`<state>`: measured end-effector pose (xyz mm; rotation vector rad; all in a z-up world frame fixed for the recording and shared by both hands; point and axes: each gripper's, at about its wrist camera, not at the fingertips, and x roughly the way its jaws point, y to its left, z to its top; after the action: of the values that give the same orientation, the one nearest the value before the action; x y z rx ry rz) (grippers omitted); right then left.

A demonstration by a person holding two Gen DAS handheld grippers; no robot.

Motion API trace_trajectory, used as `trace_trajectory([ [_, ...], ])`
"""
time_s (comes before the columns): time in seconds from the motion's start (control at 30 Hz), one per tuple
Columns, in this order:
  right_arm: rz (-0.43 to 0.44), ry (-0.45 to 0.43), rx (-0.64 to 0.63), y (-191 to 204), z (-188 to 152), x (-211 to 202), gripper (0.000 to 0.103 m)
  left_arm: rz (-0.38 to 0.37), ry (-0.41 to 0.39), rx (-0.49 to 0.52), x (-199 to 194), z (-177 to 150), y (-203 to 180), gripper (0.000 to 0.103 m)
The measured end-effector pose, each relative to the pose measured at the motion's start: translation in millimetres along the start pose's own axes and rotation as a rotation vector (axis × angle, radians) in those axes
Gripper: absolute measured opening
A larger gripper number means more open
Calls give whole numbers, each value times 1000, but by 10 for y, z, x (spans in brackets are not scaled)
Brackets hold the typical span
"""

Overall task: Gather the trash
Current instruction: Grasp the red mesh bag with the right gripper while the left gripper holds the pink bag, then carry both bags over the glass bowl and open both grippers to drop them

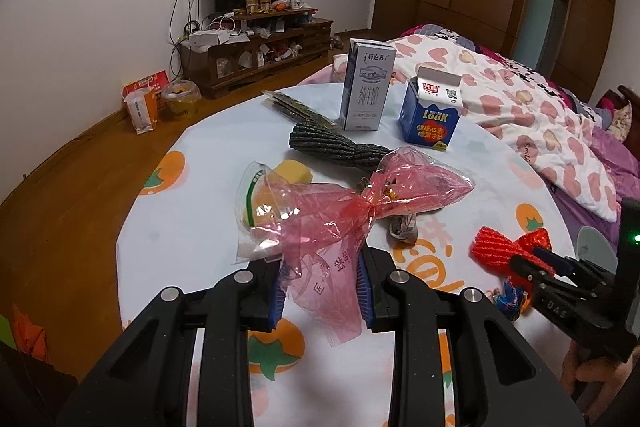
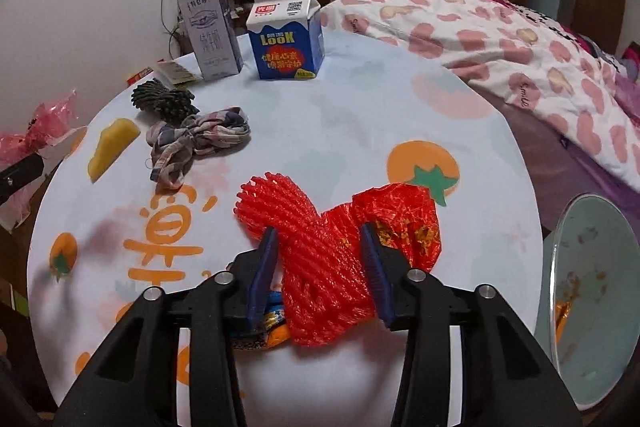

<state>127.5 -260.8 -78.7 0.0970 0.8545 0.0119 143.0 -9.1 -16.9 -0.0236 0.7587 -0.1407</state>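
Observation:
My left gripper (image 1: pixel 322 281) is shut on a pink plastic bag (image 1: pixel 340 211) tied in a bow shape, held above the round table (image 1: pixel 188 243). The bag also shows at the left edge of the right wrist view (image 2: pixel 36 135). My right gripper (image 2: pixel 320 259) is shut on a red foam net with red foil (image 2: pixel 320 251); it shows at the right in the left wrist view (image 1: pixel 532 263). On the table lie a yellow sponge (image 2: pixel 112 147), a plaid cloth scrap (image 2: pixel 196 143), a dark foam net (image 2: pixel 164 101), a tall milk carton (image 2: pixel 212 35) and a blue carton (image 2: pixel 286 35).
A pale bin lid (image 2: pixel 592 299) stands open at the table's right edge. A colourful wrapper (image 2: pixel 272 327) lies under the right gripper. A bed with a heart-print quilt (image 2: pixel 500 39) is behind the table. A flat packet (image 1: pixel 296 109) lies near the far edge.

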Motion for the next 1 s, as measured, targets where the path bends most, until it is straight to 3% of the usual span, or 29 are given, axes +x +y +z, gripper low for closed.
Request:
trace_trajectory([
  [0.07,19,1,-4,7,13,-30,23,5,3,-7,8,-7,17,29],
  [0.37,171,-202,136,-54,142,-669,22,-6,-5,14,-33,-11,-90,29],
  [0.57,94,-269,157,-167,113,-960,22,-43,-7,71,-69,-52,-399,29],
  [0.8,-63,-321,201,-561,-112,-1197,22,-98,7,173,-42,-164,-935,29],
  [1.0,-138,-333,270,-962,-311,-1359,22,-153,7,243,-59,-219,-1369,29],
])
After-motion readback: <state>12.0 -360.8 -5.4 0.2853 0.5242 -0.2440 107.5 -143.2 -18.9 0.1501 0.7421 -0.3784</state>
